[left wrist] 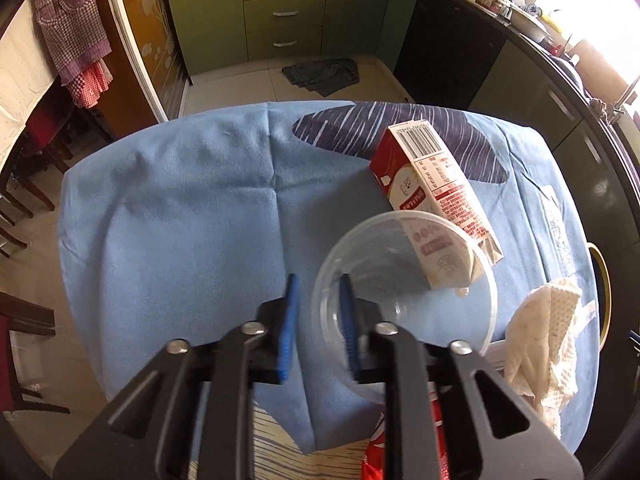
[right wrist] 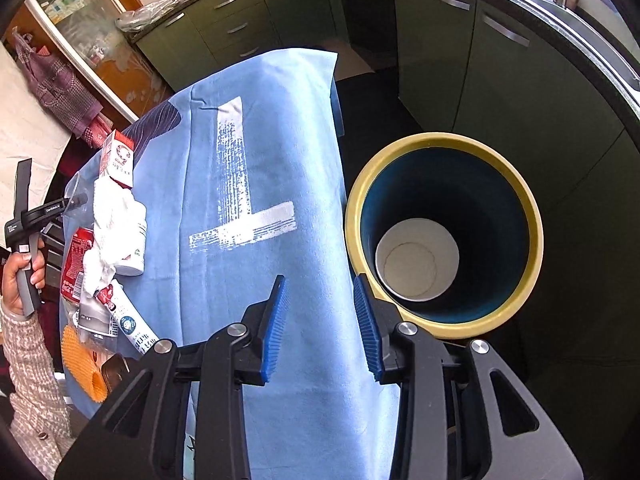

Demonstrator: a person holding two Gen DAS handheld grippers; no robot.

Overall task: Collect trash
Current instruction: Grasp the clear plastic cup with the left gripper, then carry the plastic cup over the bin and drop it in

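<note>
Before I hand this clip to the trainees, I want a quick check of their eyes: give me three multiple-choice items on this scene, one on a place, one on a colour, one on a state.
1. Where does the bin stand?
A. On the blue cloth
B. On the floor beside the table
C. On the kitchen counter

2. What colour is the bin's rim?
A. Yellow
B. Red
C. White

3. What is the left gripper doing?
A. Hanging open over bare cloth
B. Pinching the carton
C. Gripping the clear cup by its wall

Key: 1 B, the bin sits lower than the cloth-covered table, off its edge. 2 A, a yellow band rings the dark blue inside, where a paper cup lies. 3 C, one blue finger is inside the clear cup and one outside; the carton lies on the cloth beyond it. The right gripper is open and holds nothing.
</note>
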